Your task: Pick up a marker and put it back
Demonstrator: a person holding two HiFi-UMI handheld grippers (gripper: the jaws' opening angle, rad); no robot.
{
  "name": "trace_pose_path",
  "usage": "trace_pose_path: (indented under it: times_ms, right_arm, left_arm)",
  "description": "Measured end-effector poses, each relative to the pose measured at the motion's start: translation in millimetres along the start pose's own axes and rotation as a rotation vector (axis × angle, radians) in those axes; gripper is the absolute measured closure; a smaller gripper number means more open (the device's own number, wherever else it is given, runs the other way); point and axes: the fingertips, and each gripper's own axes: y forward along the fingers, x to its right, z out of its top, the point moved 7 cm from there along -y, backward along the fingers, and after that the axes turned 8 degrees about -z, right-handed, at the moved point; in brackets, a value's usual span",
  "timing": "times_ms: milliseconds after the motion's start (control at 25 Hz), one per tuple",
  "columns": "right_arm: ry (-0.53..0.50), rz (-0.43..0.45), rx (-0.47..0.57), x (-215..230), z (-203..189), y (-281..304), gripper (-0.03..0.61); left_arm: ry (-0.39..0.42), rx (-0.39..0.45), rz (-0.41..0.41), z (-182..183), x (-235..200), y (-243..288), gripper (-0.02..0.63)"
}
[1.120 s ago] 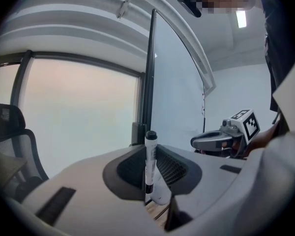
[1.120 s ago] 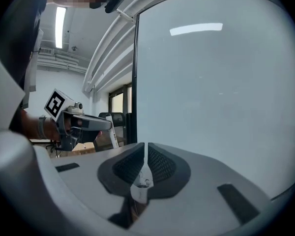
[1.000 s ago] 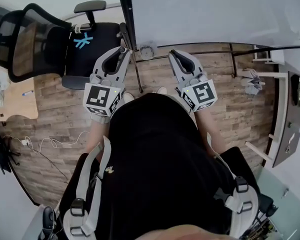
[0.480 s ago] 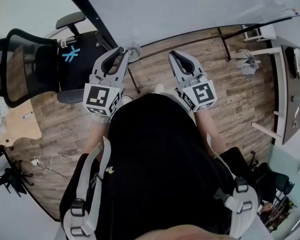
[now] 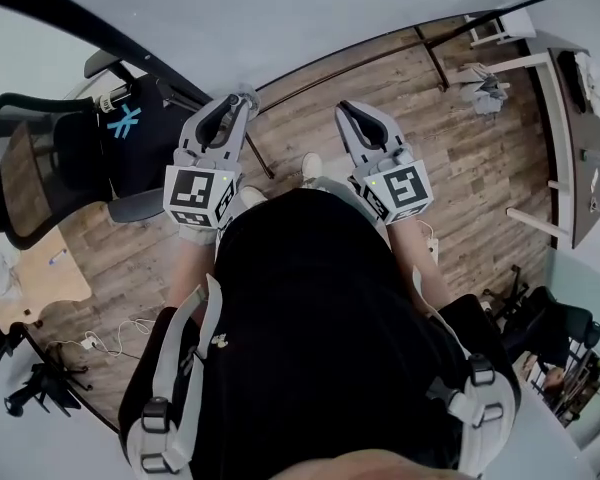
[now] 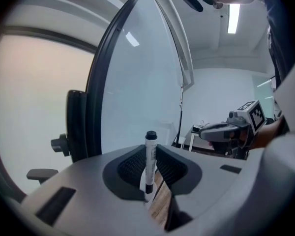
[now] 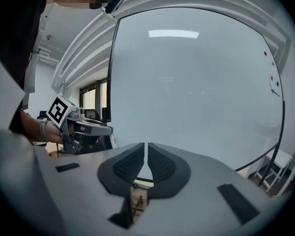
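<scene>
From the head view, the left claw point(image 5: 235, 106) and right claw point(image 5: 347, 111) point side by side toward a whiteboard point(image 5: 310, 18). In the left gripper view, a black-capped marker point(image 6: 150, 163) stands upright, clamped between its jaws. In the right gripper view, the jaws are closed together and empty.

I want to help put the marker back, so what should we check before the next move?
1. White marker with a black cap clamped in left gripper: ok.
2. Marker upright, cap on: ok.
3. Right gripper empty, jaws together: ok.
4. Big white glossy whiteboard ahead of both grippers: ok.
5. Spot to put the marker back: cannot tell.
</scene>
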Motion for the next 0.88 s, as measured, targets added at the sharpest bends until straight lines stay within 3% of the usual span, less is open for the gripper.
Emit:
trace_pose_path:
  times_ms: [880]
  right_arm:
    - [0.056, -0.104, -0.068, 13, -24, -18, 0.546]
  left_arm:
    - [0.031, -0.106, -0.048, -39, -2, 33, 0.54]
